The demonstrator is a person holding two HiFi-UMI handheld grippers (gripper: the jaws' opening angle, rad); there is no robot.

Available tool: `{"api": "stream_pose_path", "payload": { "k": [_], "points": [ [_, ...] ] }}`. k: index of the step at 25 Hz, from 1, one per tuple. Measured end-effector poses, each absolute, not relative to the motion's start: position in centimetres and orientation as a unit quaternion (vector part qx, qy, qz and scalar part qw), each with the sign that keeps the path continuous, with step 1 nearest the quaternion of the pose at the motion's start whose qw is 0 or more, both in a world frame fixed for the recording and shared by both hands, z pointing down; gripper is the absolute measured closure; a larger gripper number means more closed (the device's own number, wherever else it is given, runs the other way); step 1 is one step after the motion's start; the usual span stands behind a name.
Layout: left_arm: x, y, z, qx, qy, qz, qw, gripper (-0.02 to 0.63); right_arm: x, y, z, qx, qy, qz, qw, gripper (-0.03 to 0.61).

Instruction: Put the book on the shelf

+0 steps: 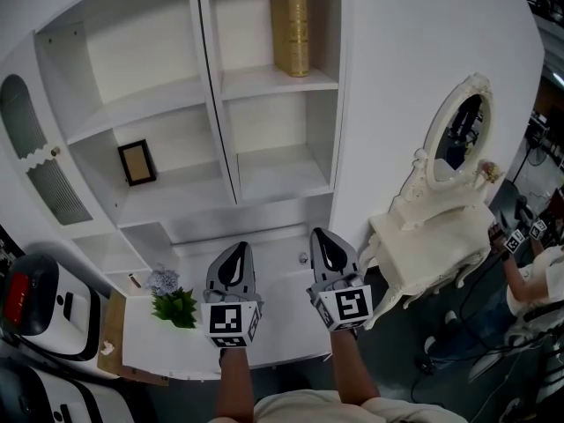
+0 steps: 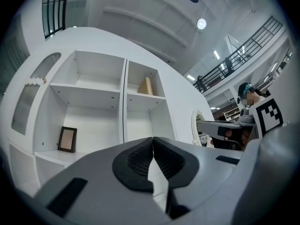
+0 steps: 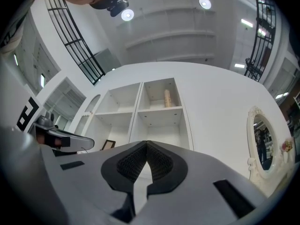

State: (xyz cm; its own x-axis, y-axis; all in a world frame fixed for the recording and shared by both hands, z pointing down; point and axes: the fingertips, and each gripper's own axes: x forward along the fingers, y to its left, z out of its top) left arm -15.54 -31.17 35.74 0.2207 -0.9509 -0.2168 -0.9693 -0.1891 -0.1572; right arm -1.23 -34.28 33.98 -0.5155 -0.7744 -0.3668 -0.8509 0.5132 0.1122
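A tan, gold-toned book (image 1: 292,31) stands upright in the upper right compartment of the white shelf unit (image 1: 214,104). It also shows small in the left gripper view as the book (image 2: 146,86) and in the right gripper view as the book (image 3: 167,98). Both grippers hang side by side below the shelves, well short of the book. My left gripper (image 1: 236,248) is shut with nothing in it, its pads meeting (image 2: 153,138). My right gripper (image 1: 321,234) is likewise shut and empty (image 3: 146,143).
A small dark picture frame (image 1: 137,162) leans in a left compartment. A potted plant (image 1: 174,305) sits on the white desk (image 1: 273,333) below the grippers. An ornate white dressing table with oval mirror (image 1: 441,227) stands to the right. A person (image 1: 538,276) is at the far right.
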Motion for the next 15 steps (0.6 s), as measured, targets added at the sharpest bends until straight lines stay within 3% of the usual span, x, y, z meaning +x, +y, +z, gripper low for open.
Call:
{"api": "stream_pose_path", "payload": {
  "k": [15],
  "points": [
    [-15.17,-30.74,35.75,-0.773,0.621,0.042,0.125,0.597,-0.74,-33.85,34.35,-0.472,0.862,0.127,0.136,0.554]
  ]
}}
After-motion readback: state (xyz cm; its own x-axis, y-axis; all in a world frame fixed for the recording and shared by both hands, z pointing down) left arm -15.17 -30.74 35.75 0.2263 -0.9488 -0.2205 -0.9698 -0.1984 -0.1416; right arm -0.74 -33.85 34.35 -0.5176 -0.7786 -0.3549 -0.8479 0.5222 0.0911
